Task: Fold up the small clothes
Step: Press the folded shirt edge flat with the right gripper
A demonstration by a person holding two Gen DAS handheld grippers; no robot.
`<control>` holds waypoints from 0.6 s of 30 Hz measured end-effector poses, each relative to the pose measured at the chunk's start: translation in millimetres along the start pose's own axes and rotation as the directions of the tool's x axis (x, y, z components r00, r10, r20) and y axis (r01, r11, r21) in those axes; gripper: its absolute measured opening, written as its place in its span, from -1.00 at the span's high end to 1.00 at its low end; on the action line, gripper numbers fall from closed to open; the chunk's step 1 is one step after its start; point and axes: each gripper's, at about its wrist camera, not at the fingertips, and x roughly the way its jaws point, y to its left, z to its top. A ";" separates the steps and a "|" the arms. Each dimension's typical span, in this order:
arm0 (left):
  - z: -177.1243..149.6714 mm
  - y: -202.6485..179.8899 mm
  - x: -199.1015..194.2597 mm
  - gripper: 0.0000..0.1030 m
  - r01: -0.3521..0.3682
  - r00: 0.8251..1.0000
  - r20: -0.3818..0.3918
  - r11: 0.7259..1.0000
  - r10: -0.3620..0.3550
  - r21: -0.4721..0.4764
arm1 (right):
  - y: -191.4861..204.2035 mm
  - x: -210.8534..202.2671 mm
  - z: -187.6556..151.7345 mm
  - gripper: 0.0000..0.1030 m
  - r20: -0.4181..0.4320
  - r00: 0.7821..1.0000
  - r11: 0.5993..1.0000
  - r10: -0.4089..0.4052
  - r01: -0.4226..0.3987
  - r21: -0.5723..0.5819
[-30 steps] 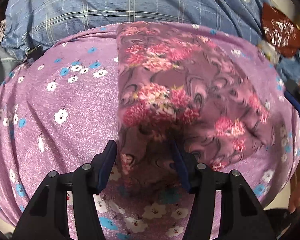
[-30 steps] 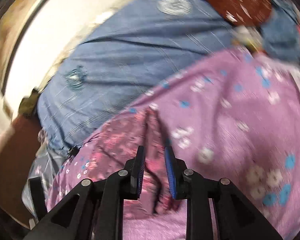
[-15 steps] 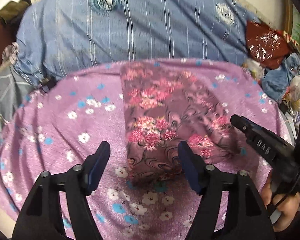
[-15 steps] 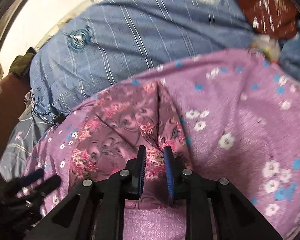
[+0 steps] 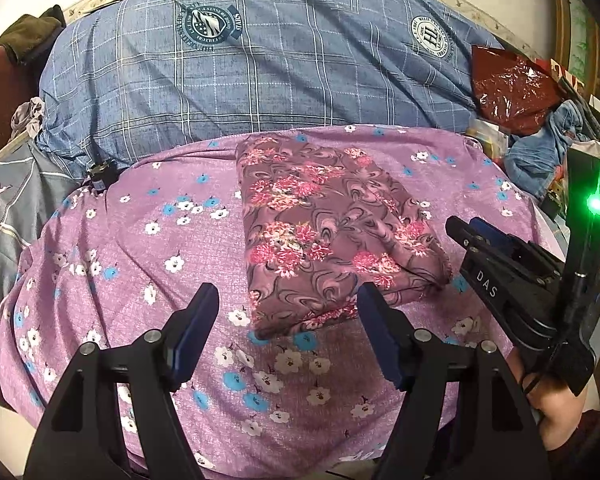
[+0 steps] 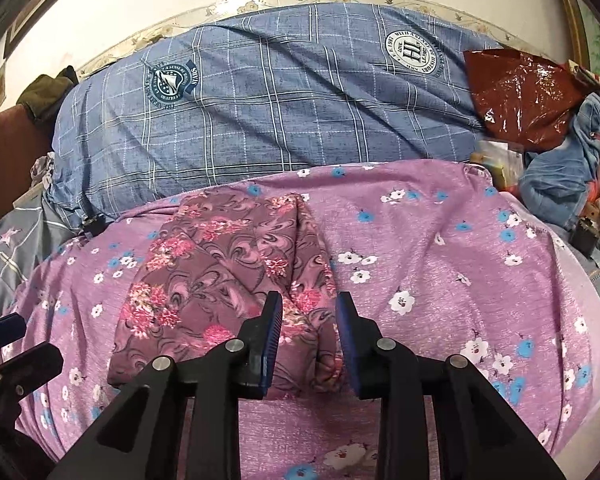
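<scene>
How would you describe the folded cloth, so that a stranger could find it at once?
Find the big blue checked bedding at the back; a lilac sheet with small white and blue flowers lies before it. On it lies the folded garment, a darker mauve rectangle with swirls and pink flower clusters.

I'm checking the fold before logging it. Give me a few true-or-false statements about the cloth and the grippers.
1. The folded floral garment lies on the purple flowered sheet. True.
2. The left gripper clamps the garment. False: its jaws stand wide, nothing pressed between them.
3. A blue checked pillow lies beyond the sheet. True.
4. The right gripper is fully shut. False: its jaws are opening, the garment's edge seen between the pads, unpressed.
</scene>
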 end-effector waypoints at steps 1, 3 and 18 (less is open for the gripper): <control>0.2 -0.9 1.5 -0.39 0.000 1.000 -0.002 1.000 0.000 -0.001 | -0.9 -0.1 -0.3 0.42 -0.001 1.000 1.000 -0.002 0.002 0.000; 0.6 -2.8 4.8 -0.39 0.002 1.000 -0.001 1.000 -0.002 -0.001 | -2.2 2.1 0.3 0.42 -0.005 1.000 1.000 -0.010 0.010 0.000; 49.2 12.8 78.8 -0.39 -0.049 0.999 0.017 0.999 0.049 -0.020 | -5.0 33.6 16.4 0.42 -0.046 0.998 0.999 -0.038 0.037 -0.015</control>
